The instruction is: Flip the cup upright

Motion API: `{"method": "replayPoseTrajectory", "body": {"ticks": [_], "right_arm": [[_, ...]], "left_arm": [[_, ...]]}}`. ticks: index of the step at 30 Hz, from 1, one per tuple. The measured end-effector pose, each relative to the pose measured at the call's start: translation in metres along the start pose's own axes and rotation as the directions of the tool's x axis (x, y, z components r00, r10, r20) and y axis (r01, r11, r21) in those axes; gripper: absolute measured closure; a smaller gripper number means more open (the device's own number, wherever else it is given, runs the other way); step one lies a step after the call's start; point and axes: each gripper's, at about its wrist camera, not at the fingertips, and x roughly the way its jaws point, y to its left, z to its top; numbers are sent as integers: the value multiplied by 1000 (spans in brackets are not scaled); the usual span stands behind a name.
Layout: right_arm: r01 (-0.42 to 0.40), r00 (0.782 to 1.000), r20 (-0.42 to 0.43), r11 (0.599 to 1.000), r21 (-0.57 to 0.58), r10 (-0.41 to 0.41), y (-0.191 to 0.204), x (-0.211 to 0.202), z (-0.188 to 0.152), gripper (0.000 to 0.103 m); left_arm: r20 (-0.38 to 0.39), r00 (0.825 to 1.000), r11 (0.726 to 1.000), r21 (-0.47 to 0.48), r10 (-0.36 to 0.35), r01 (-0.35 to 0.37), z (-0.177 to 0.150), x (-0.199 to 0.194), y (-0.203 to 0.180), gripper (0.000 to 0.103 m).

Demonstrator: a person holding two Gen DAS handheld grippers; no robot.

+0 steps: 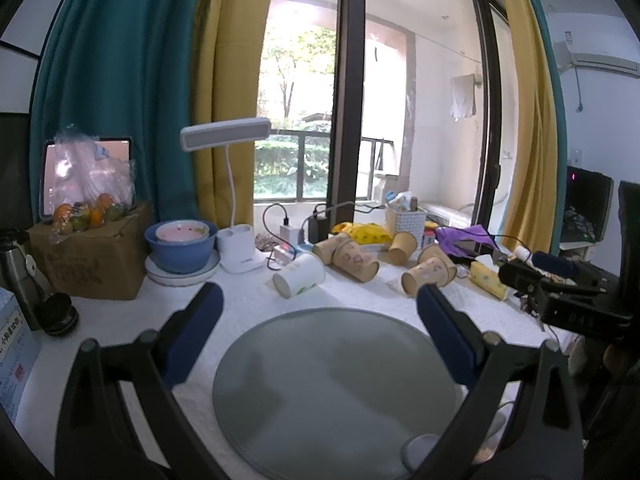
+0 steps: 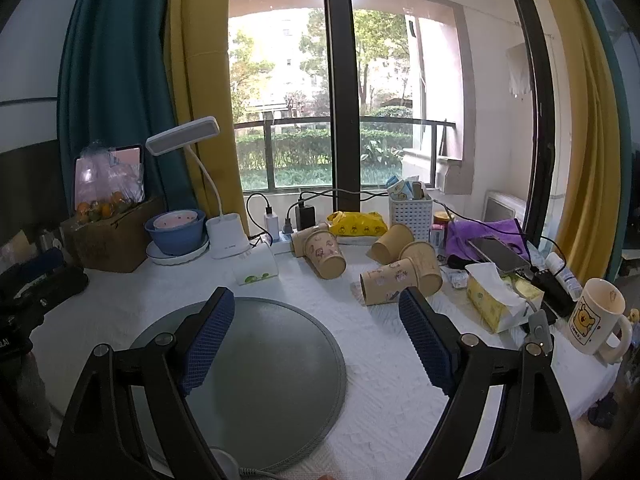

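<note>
Several paper cups lie on their sides at the far side of the white tablecloth: a white cup with green print [image 1: 299, 275] [image 2: 256, 267] and several tan printed cups [image 1: 355, 261] [image 2: 325, 255], one nearest the right gripper [image 2: 389, 281]. My left gripper [image 1: 320, 300] is open and empty above a round grey glass disc [image 1: 332, 392]. My right gripper [image 2: 316, 300] is open and empty over the disc's right edge [image 2: 280, 364], short of the cups. The right gripper's body shows in the left wrist view [image 1: 560, 292].
Behind the cups stand a desk lamp [image 2: 224, 236], blue bowls [image 2: 176, 232], a cardboard box of fruit [image 2: 112, 236], chargers, a white basket [image 2: 412, 212] and a yellow bag. A tissue box [image 2: 500, 300], phone and bear mug [image 2: 596, 316] are at the right.
</note>
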Motion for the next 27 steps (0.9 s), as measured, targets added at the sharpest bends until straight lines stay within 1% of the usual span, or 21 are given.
{"method": "replayPoseTrajectory", "body": {"ticks": [27], "right_arm": [[-2, 1000, -2, 1000, -1, 2, 2, 2, 0, 16]], "left_arm": [[10, 1000, 1000, -4, -3, 3, 0, -1, -1, 5]]}}
